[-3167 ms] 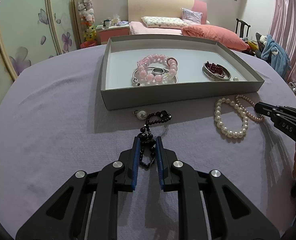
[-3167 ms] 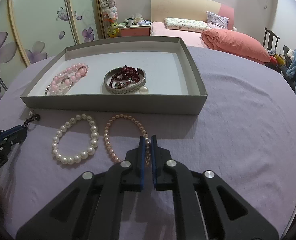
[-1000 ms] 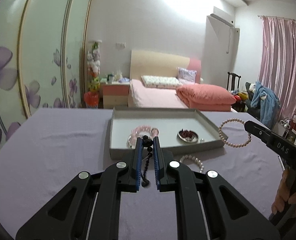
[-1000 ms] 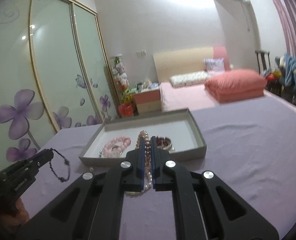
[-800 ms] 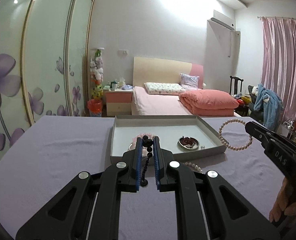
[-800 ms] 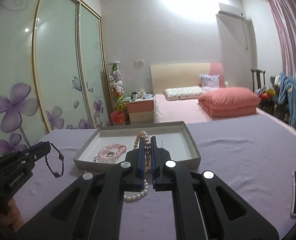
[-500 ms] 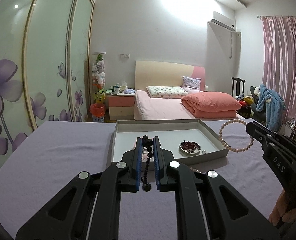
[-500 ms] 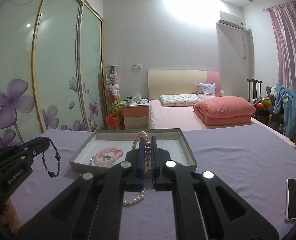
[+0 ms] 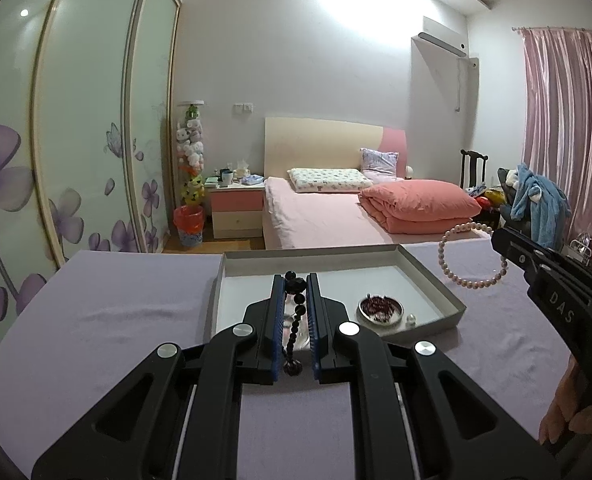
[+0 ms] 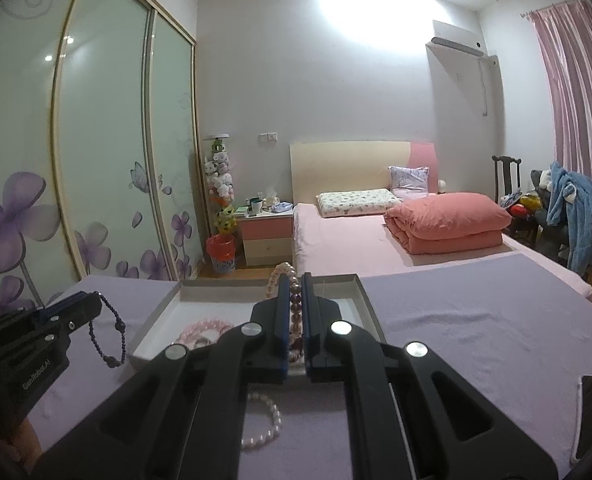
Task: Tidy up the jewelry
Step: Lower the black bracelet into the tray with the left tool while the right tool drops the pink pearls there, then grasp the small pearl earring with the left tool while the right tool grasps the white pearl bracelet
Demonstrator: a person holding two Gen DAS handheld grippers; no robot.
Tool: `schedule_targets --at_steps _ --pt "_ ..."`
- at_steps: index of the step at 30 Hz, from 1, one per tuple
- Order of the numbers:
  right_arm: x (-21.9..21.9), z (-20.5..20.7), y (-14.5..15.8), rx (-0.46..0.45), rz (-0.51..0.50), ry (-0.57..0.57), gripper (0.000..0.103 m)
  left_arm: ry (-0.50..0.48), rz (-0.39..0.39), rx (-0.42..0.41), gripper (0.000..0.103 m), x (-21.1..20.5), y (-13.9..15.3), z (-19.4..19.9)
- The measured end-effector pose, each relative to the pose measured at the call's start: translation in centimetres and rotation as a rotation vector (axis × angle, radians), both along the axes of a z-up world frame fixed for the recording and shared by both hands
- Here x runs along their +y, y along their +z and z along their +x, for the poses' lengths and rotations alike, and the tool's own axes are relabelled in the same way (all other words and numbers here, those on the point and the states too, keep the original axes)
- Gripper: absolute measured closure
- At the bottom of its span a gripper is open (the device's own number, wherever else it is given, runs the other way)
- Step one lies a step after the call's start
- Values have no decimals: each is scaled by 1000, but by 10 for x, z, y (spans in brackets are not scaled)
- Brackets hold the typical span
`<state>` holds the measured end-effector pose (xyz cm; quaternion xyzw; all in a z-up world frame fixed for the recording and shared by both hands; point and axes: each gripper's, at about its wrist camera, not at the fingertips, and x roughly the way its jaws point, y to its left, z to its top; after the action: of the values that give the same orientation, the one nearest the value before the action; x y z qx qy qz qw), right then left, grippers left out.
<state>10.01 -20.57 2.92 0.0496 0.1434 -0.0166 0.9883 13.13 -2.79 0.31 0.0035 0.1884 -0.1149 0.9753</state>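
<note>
My left gripper is shut on a black bead bracelet that hangs between its fingers, held in the air in front of the grey tray. The gripper and the bracelet also show in the right wrist view. My right gripper is shut on a pink pearl bracelet, held above the tray's near side. In the left wrist view that bracelet dangles from the right gripper, right of the tray.
The tray holds a pink bead bracelet, a silver dish of dark red beads and a loose pearl. A white pearl bracelet lies on the purple cloth. A phone lies far right.
Both grippers have lifted their bracelets off the cloth and raised them high. Over the last second both have tilted up a little and drifted toward the tray.
</note>
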Motion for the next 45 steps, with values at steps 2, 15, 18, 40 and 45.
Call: schedule_targets --at_steps 2,15,18,40,45 --pt "-4 13 -1 11 17 7 97 -1 -13 14 92 0 0 12" --pt "-21 109 -39 170 120 41 97 -21 1 117 92 -20 -26 86" --pt "-20 125 -42 185 136 63 96 -48 9 141 91 -28 -31 100" --pt "-7 64 -93 483 54 212 51 113 8 210 21 71 -36 41" --pt "13 63 -109 554 5 210 66 134 56 243 21 78 -49 31"
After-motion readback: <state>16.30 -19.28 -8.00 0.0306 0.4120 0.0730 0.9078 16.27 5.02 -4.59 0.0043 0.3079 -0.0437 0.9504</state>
